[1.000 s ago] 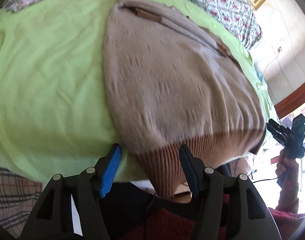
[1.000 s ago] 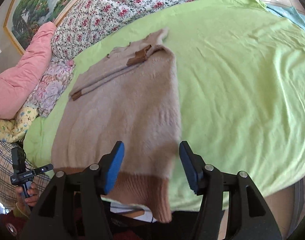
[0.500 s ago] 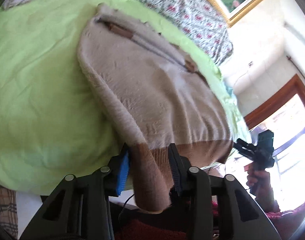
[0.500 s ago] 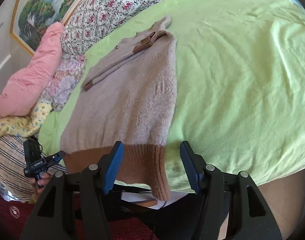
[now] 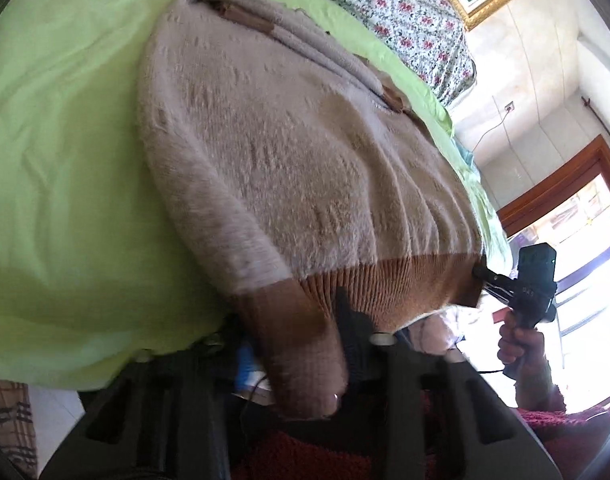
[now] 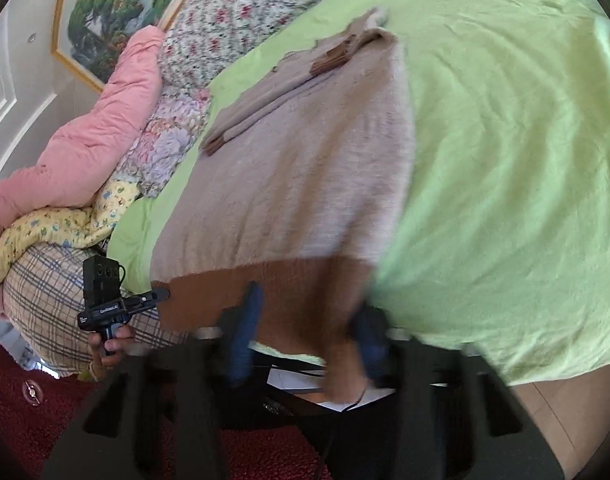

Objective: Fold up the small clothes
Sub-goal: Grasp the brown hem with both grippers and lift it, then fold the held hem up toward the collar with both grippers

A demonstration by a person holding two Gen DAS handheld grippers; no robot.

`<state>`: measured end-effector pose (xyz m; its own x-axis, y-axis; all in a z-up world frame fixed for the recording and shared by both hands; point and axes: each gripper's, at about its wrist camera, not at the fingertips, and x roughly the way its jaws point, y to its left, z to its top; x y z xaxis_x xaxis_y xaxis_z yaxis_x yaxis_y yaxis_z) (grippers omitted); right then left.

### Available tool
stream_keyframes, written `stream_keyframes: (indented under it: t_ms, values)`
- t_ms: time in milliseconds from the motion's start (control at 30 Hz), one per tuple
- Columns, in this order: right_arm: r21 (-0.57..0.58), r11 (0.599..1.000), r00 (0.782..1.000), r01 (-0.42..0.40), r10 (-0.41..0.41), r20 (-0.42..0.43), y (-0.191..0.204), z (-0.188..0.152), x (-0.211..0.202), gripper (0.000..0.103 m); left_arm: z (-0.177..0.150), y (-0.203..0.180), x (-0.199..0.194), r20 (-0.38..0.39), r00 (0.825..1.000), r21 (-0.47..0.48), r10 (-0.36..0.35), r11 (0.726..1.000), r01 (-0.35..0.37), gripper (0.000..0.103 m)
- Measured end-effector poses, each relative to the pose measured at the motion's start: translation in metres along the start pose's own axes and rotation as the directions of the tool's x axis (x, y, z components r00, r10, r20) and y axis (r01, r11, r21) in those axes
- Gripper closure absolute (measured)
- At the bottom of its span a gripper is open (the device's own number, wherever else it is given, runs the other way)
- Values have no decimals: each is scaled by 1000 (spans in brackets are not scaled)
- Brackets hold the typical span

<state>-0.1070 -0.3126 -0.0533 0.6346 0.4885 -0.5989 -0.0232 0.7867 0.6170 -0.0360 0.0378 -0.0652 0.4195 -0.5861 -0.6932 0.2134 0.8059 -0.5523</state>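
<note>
A beige knit sweater (image 5: 289, 152) with a brown ribbed hem lies on the green bedsheet (image 5: 65, 160), sleeves folded across its far end. My left gripper (image 5: 293, 328) is shut on the hem's left corner, which bulges between its fingers. In the right wrist view the sweater (image 6: 305, 184) fills the middle, and my right gripper (image 6: 309, 332) stands with its fingers around the hem's right corner, still apart. The right gripper also shows in the left wrist view (image 5: 485, 280) touching the hem's far corner. The left gripper shows in the right wrist view (image 6: 161, 294) at the hem's left corner.
Floral pillows (image 6: 241, 12), a pink quilt (image 6: 85, 140) and a plaid bundle (image 6: 45, 300) lie at the bed's head and left side. A framed painting (image 6: 117, 12) hangs behind. A red rug (image 6: 45, 420) lies below the bed edge. A window (image 5: 577, 240) is at the right.
My left gripper has closed on the hem's left corner. My right gripper has moved forward so the hem's right corner lies between its fingers, which have narrowed.
</note>
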Motion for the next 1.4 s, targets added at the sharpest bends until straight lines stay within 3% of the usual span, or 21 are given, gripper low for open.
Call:
stream_keyframes:
  t_ms: [167,367,600,733,1033,1233,1400]
  values:
    - [-24,999,999,-48,49,7,3,0,-7,94,0,-6,-9,25,1000,46,-8,999,7,91]
    - [0,988,985,-152,151,87,7,13,-14,94,10,-14,-34,85,996,91,-35,995,27,92]
    - [-47,970,937,-240,244,251,25,68,-25,95,61,-33,-67,245,967,159,-66,987,27,92]
    - [-74,966,922,-248,259,288,36,103,-19,96,94,-31,-70,309,949,154,-56,988,9,92]
    - [-125,976,919,-178,211,333,49,187,3,96,175,-20,-58,410,912,147,-3,987,-62,93]
    - [-28,995,931,-96,100,352,34,248,39,96,250,-13,-24,421,906,117,45,988,-103,93]
    - [2,999,924,-33,30,381,27,300,63,96,300,-9,5,415,905,111,90,983,-148,93]
